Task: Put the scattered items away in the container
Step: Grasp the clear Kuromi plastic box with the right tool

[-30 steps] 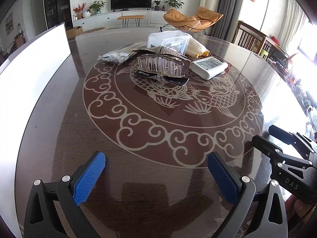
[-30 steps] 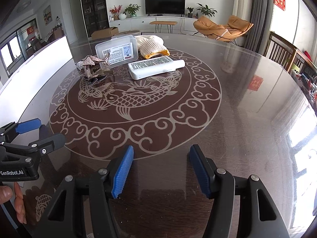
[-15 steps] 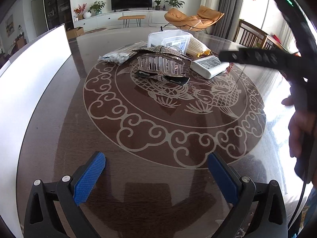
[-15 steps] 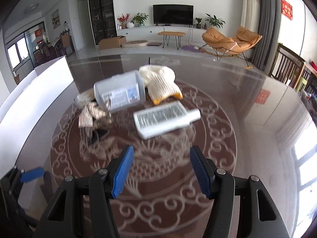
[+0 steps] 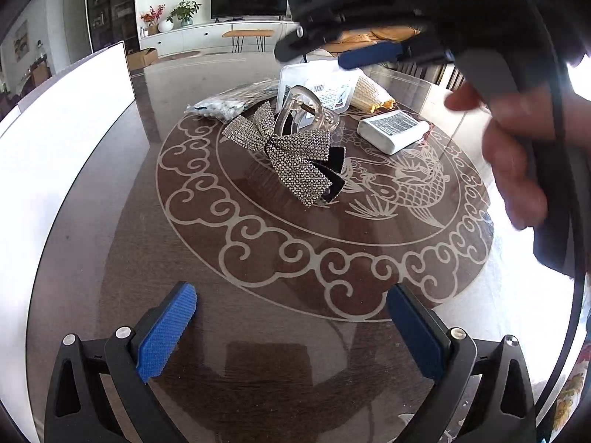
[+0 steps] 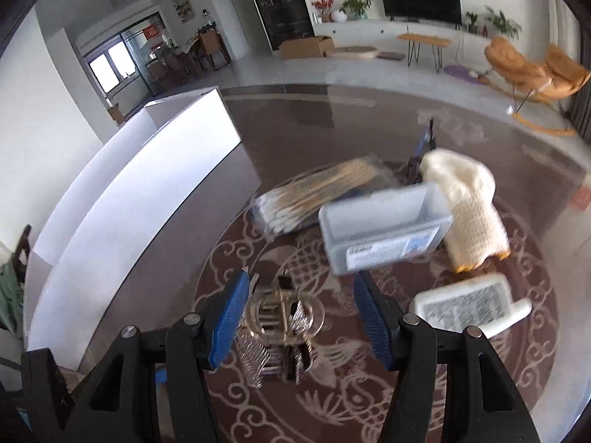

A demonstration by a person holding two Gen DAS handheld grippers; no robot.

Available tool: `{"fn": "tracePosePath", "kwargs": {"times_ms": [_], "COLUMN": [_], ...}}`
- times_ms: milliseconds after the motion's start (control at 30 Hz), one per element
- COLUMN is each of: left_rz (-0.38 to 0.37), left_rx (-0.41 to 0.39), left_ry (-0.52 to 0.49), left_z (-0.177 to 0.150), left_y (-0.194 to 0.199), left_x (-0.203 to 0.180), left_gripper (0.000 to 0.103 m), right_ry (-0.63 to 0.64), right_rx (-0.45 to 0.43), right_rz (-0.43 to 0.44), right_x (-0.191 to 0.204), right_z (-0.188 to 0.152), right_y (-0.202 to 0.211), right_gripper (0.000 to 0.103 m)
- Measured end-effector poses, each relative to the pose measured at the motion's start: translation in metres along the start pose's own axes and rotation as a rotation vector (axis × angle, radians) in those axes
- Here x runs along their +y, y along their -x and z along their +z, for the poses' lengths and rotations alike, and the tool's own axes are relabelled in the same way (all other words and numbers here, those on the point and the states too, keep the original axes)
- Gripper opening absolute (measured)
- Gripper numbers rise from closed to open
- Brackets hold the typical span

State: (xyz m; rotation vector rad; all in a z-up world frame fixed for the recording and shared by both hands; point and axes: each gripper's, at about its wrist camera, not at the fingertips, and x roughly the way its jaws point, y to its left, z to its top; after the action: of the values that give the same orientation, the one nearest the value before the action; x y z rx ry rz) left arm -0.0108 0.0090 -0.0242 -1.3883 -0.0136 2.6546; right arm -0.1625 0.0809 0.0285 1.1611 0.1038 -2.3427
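A clear hair clip with a rhinestone bow (image 5: pixel 291 147) lies mid-table on the dragon pattern. Behind it are a bag of cotton swabs (image 5: pixel 236 99), a clear plastic box (image 5: pixel 317 88), a cream knit piece (image 5: pixel 369 92) and a white tube (image 5: pixel 391 129). My right gripper (image 6: pixel 301 319) hovers open over the hair clip (image 6: pixel 284 317), which shows between its blue fingers without touching them. A hand holds that right gripper (image 5: pixel 314 57) above the pile. My left gripper (image 5: pixel 291 313) stands open and empty over the near table. The long white container (image 6: pixel 129 199) sits at the left.
The dark round table (image 5: pixel 110 258) has a glossy top. The plastic box (image 6: pixel 384 232), swabs (image 6: pixel 314 195), knit piece (image 6: pixel 469 206) and tube (image 6: pixel 469 306) crowd just beyond the right gripper. Chairs stand off the table's right side.
The right gripper swept from the table's near right edge up and forward over the pile. The hair clip now lies tipped, bow facing the left camera. The left gripper kept still.
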Motion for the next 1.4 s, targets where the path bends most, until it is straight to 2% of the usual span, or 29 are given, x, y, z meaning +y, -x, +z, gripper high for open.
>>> {"fn": "tracePosePath", "kwargs": {"times_ms": [67, 133, 267, 333, 400, 467, 500, 567, 633, 733, 867, 1000, 1033, 1133, 1200, 1233, 1333, 1400], "left_rz": [0.006, 0.004, 0.014, 0.019, 0.023, 0.025, 0.024, 0.015, 0.005, 0.007, 0.031, 0.025, 0.023, 0.019, 0.016, 0.018, 0.029, 0.030], "left_rx": [0.004, 0.004, 0.008, 0.010, 0.011, 0.013, 0.012, 0.008, 0.003, 0.003, 0.014, 0.013, 0.012, 0.009, 0.006, 0.007, 0.011, 0.013], "left_ry": [-0.007, -0.007, -0.016, -0.020, -0.022, -0.024, -0.023, -0.015, -0.006, -0.006, -0.025, -0.024, -0.022, -0.018, -0.014, -0.013, -0.021, -0.023], "left_z": [0.000, 0.000, 0.000, 0.000, 0.000, 0.000, 0.001, 0.001, 0.001, 0.001, 0.000, 0.000, 0.000, -0.001, -0.001, -0.001, 0.000, -0.001], "left_y": [0.000, 0.000, -0.001, -0.002, -0.002, -0.003, -0.003, -0.003, -0.002, -0.002, -0.004, -0.003, -0.003, -0.003, -0.002, -0.002, -0.003, -0.003], "left_x": [-0.001, -0.001, -0.002, -0.002, -0.002, -0.001, -0.001, 0.001, 0.003, 0.002, -0.001, 0.000, 0.001, 0.001, 0.001, 0.001, -0.001, -0.001], "left_gripper": [0.103, 0.103, 0.103, 0.103, 0.103, 0.103, 0.103, 0.103, 0.103, 0.103, 0.103, 0.103, 0.103, 0.103, 0.103, 0.103, 0.103, 0.103], "right_ry": [-0.006, -0.031, -0.041, -0.021, 0.015, 0.016, 0.003, -0.033, -0.018, -0.098, -0.227, -0.310, -0.324, -0.390, -0.399, -0.388, -0.410, -0.504], "right_rx": [-0.063, -0.089, -0.040, -0.002, -0.020, -0.054, -0.052, 0.007, 0.002, -0.010, -0.123, -0.114, -0.095, 0.060, 0.096, 0.097, 0.045, 0.058], "right_rz": [-0.051, -0.080, -0.093, -0.084, -0.076, -0.052, -0.027, 0.004, -0.023, 0.027, -0.020, -0.076, -0.049, 0.153, 0.260, 0.260, 0.151, 0.167], "right_x": [-0.003, -0.009, -0.018, -0.022, -0.024, -0.027, -0.031, -0.043, -0.047, -0.064, -0.090, -0.104, -0.104, -0.100, -0.092, -0.089, -0.097, -0.114], "right_z": [0.021, 0.042, 0.059, 0.053, 0.040, 0.027, 0.018, -0.004, -0.024, -0.046, -0.046, -0.021, -0.017, -0.017, -0.021, -0.020, -0.016, -0.018], "right_y": [0.004, 0.001, -0.025, -0.039, -0.039, -0.026, -0.019, -0.011, 0.008, 0.036, 0.064, 0.050, 0.042, 0.006, -0.004, -0.005, -0.004, -0.015], "right_gripper": [0.060, 0.060, 0.060, 0.060, 0.060, 0.060, 0.060, 0.060, 0.060, 0.060, 0.060, 0.060, 0.060, 0.061, 0.062, 0.061, 0.061, 0.062]}}
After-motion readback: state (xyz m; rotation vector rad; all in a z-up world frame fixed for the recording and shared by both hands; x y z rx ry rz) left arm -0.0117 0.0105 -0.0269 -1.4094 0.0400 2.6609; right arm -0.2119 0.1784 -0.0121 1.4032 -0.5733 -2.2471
